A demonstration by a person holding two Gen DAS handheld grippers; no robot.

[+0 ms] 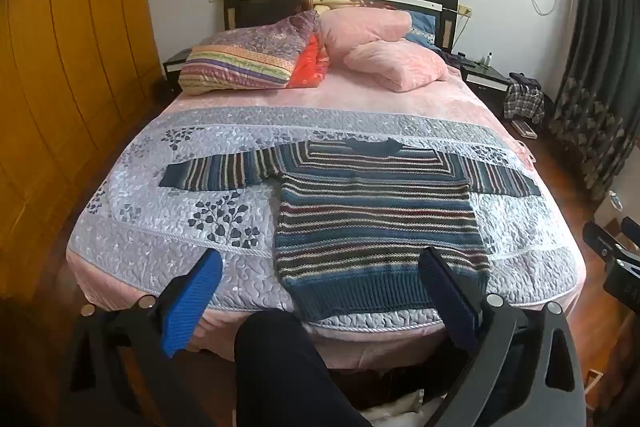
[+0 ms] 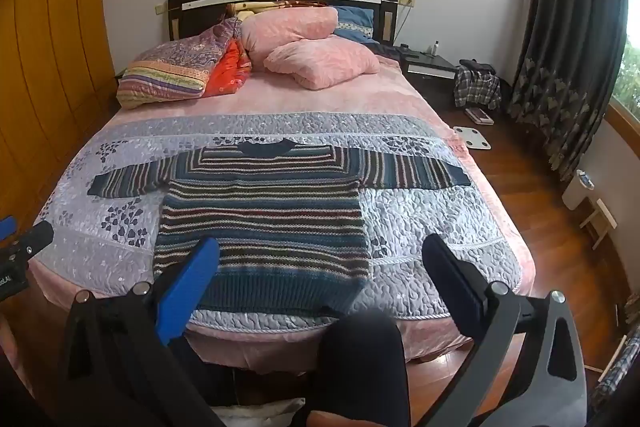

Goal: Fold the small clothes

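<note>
A striped knit sweater [image 1: 372, 211] in blue, dark red and cream lies flat on the bed, sleeves spread wide, collar toward the headboard. The same sweater [image 2: 264, 215] fills the middle of the right wrist view. My left gripper [image 1: 320, 263] is open above the bed's near edge, its blue fingers [image 1: 192, 303] straddling the sweater's lower left corner without touching it. My right gripper [image 2: 320, 251] is open too, held over the sweater's hem. The right gripper's body [image 1: 612, 259] shows at the far right of the left wrist view. Nothing is held.
The bed [image 1: 140, 227] has a quilted grey-lilac cover with pillows [image 1: 384, 63] and folded blankets [image 1: 244, 59] by the headboard. A person's dark-clad leg [image 1: 280, 367] stands against the near edge. Nightstands, a plaid garment [image 2: 478, 85], a scale [image 2: 472, 139], curtains and wooden floor lie to the right.
</note>
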